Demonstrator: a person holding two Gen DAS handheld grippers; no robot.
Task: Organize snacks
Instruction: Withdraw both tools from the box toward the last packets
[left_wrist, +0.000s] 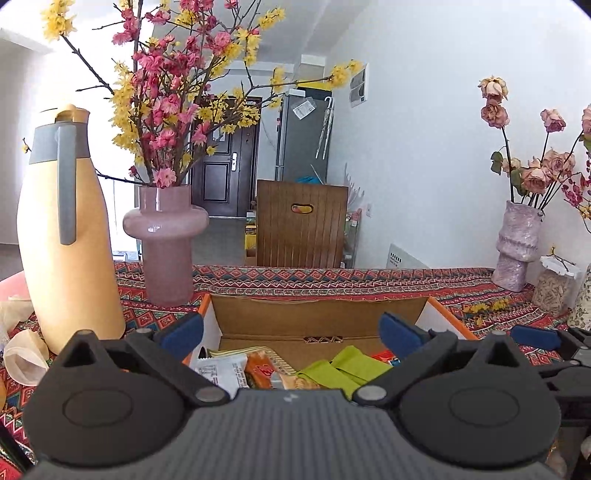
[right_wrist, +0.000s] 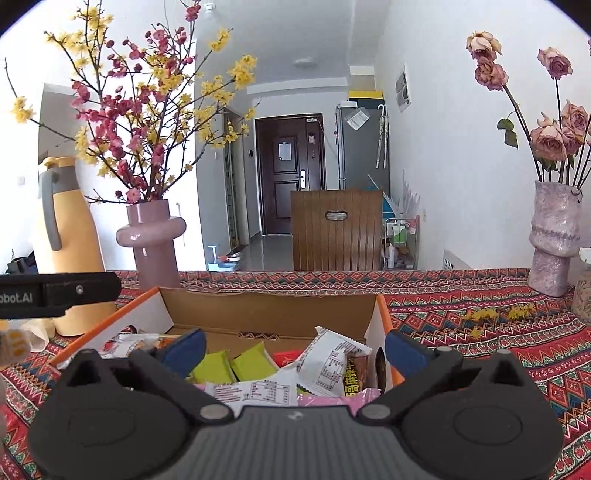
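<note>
A surface (left_wrist: 406, 284) draped in a red, geometric-patterned woven cloth carries an open cardboard box with orange-edged white outer walls (left_wrist: 317, 314). Inside lie the snacks: lime-green packets (left_wrist: 343, 369), a white printed wrapper (left_wrist: 221, 371) and an orange packet (left_wrist: 260, 369); from the right wrist view another white wrapper with a brown end (right_wrist: 338, 363) stands tilted against the box's right wall.

The left hand-held gripper (left_wrist: 291, 332) hangs over the near edge of the box with its blue pads spread wide and nothing between them. The right hand-held gripper (right_wrist: 295, 349) is likewise wide apart above the packets, gripping nothing.

Left of the box stand a tall yellow jug with a grey handle (left_wrist: 66, 236) and a pink glass vase of red and yellow blossom branches (left_wrist: 166, 236). At the far right is a mottled lilac vase of faded roses (left_wrist: 517, 243), with what may be a jar of seeds (left_wrist: 554, 291) beside it. Fallen yellow petals (right_wrist: 495, 315) dot the cloth.

Beyond, a brown slatted wooden chair back (left_wrist: 301, 225), a grey refrigerator (left_wrist: 304, 136) and a dark door (right_wrist: 288, 177) close a white-walled hallway.
</note>
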